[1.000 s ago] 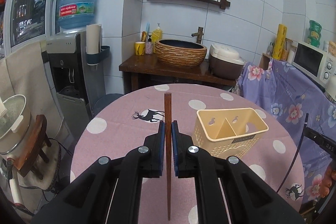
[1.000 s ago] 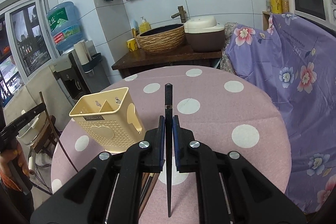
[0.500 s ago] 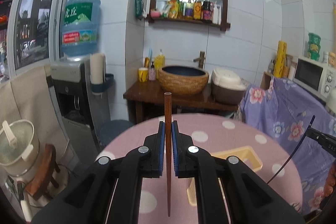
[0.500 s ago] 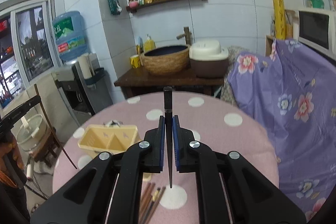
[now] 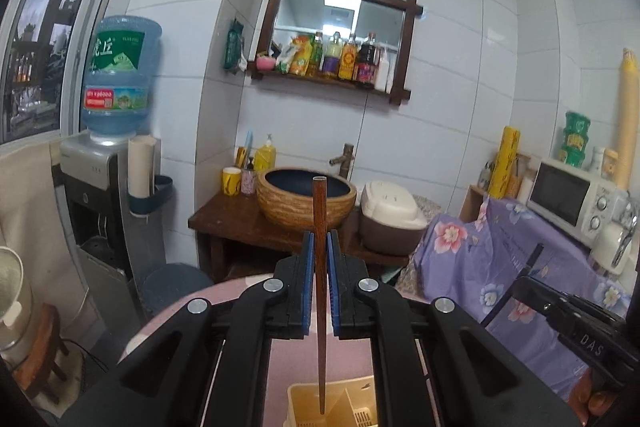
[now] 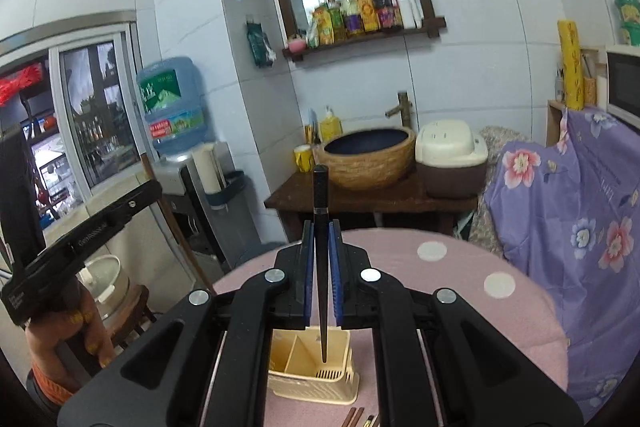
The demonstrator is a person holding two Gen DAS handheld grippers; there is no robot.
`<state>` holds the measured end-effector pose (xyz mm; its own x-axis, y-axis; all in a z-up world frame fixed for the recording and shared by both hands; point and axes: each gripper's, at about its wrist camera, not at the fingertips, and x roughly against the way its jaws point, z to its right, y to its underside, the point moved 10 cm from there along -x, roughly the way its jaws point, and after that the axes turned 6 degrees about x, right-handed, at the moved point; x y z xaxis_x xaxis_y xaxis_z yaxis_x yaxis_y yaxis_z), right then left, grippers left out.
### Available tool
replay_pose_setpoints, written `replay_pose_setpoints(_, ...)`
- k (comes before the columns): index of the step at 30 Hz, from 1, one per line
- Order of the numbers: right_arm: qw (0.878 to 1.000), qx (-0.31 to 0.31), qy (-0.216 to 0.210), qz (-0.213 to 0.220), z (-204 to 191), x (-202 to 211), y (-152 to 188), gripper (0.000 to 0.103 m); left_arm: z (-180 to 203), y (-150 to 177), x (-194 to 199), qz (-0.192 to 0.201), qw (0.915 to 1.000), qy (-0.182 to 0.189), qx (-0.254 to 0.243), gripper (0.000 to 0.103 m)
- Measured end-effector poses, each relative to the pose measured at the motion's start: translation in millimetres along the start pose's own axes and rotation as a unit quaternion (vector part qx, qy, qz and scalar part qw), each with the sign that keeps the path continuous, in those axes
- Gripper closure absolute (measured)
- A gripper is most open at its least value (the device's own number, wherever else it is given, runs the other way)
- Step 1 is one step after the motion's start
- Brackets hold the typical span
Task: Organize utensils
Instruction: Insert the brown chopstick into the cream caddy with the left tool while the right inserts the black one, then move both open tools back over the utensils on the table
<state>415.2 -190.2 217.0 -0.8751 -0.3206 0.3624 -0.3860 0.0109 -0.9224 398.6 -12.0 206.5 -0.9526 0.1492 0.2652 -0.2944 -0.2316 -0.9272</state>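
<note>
- Left wrist view: left gripper jaws pinch a brown chopstick, long axis upright, tapered end directly above the cream utensil caddy on the near table.
- Right wrist view: right gripper jaws pinch a black chopstick, upright, tip over the caddy's right compartment.

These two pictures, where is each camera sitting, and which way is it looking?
Left wrist view: sits on the left gripper, looking along its fingers, shut on a brown chopstick; the other gripper shows at right.
Right wrist view: sits on the right gripper, shut on a black chopstick; the person's left hand shows.
Both share the cream utensil basket, pink table and basin.
</note>
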Motion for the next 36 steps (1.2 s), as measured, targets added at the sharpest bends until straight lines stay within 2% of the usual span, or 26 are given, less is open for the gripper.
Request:
replay_pose_setpoints(3,1.000,-0.001,0.005,-0.029,-0.1,-24.2,33.6,0.095,-2.4,38.6,-20.1,-0.026,0.9996,-0.009,-0.004,0.095)
replay_pose_setpoints(7,0.998,-0.008,0.004,-0.056,3.7,-43.6,67.1,0.095,-8.9,74.7,-36.4,-0.062,0.9980,-0.009,-0.002,0.095)
replay_pose_setpoints(11,0.998,-0.014,0.007,-0.067,6.9,-52.0,81.9,0.095,-15.6,91.7,-44.7,-0.081,0.9966,-0.013,0.002,0.095)
replay_pose_setpoints(18,0.998,-0.009,0.009,-0.054,8.6,-52.9,86.7,0.093,-20.5,108.4,-50.8,-0.101,0.9948,-0.012,0.004,0.095)
replay_pose_setpoints(19,0.999,-0.008,0.012,-0.052,9.1,-51.7,87.1,0.088,-20.1,110.2,-49.9,-0.102,0.9947,-0.014,0.000,0.092)
replay_pose_setpoints(20,0.999,-0.006,0.016,-0.048,9.2,-49.9,87.1,0.077,-19.2,111.9,-48.2,-0.103,0.9946,-0.014,-0.003,0.089)
replay_pose_setpoints(21,0.999,-0.006,0.019,-0.042,9.6,-46.7,87.8,0.069,-18.6,113.3,-45.2,-0.102,0.9947,-0.011,-0.004,0.072)
replay_pose_setpoints(22,0.999,-0.007,0.020,-0.036,9.7,-43.1,88.3,0.056,-19.5,114.1,-43.1,-0.101,0.9948,-0.008,-0.002,0.051)
replay_pose_setpoints(24,0.999,-0.005,0.031,-0.028,10.6,-36.0,90.8,0.054,-23.8,116.7,-33.3,-0.097,0.9953,-0.008,0.007,0.039)
replay_pose_setpoints(29,0.996,0.007,0.076,-0.045,20.4,-16.8,115.1,0.051,-36.2,138.1,-4.4,-0.116,0.9931,-0.010,0.014,0.032)
replay_pose_setpoints(33,0.990,0.017,0.111,-0.080,30.8,-0.1,159.9,0.049,-47.8,169.2,22.6,-0.129,0.9912,-0.029,-0.009,0.029)
replay_pose_setpoints(36,0.986,0.008,0.113,-0.126,33.7,7.4,208.0,0.049,-58.6,197.6,37.5,-0.148,0.9881,-0.040,-0.017,0.029)
